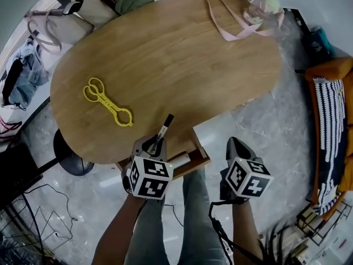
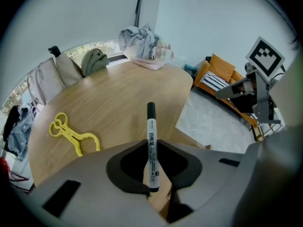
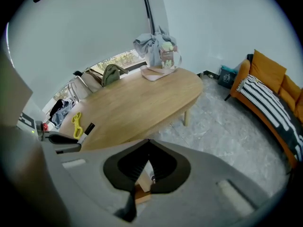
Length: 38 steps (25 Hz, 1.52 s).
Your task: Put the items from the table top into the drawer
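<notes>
A white marker with a black cap (image 2: pixel 151 119) sticks out of my left gripper (image 2: pixel 151 145), whose jaws are shut on its barrel. In the head view this gripper (image 1: pixel 158 141) hangs over the near edge of the oval wooden table (image 1: pixel 165 54), the marker (image 1: pixel 165 127) pointing over the top. Just below it the wooden drawer (image 1: pixel 194 160) is pulled out, with a white item (image 1: pixel 182 159) in it. A yellow plastic clip (image 1: pixel 107 101) lies on the table's left part. My right gripper (image 1: pixel 236 143) hovers right of the drawer over the floor, shut and empty (image 3: pixel 149 144).
A pink-strapped bag (image 1: pixel 248 15) lies at the table's far end, and more bags (image 1: pixel 83 7) lean at its far left. An orange sofa with a striped cushion (image 1: pixel 330 109) stands at the right. A black round base (image 1: pixel 71 159) sits on the floor left of the person's legs.
</notes>
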{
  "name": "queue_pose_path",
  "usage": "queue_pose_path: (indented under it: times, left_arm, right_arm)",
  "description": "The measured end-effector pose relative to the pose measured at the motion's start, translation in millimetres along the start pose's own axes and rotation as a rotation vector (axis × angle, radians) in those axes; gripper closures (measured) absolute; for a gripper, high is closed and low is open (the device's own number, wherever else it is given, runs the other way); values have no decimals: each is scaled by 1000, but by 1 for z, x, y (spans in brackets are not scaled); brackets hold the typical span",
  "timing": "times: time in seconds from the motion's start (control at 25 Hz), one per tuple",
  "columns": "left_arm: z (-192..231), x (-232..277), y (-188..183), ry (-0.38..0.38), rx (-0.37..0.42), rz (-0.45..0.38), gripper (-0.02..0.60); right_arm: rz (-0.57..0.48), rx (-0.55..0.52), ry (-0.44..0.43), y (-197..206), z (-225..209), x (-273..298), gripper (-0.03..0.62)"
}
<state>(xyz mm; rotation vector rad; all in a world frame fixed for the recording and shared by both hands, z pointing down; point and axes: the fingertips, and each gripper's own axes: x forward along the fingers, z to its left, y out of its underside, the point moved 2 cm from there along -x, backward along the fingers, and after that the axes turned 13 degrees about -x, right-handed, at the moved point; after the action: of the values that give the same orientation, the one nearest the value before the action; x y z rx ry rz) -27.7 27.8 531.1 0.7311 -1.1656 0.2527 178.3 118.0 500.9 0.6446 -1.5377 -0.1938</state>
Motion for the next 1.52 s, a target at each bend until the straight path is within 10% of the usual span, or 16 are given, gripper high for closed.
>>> queue_pose_path:
  times: [0.8,1.52]
  left_arm:
    - [-36,-11,72,188,217,112,518]
    - [9,-38,63,101,-62,14,416]
  right_arm:
    - [-3,155,85,71,5,-34,589]
    - [-3,36,11,35,43,-22,589]
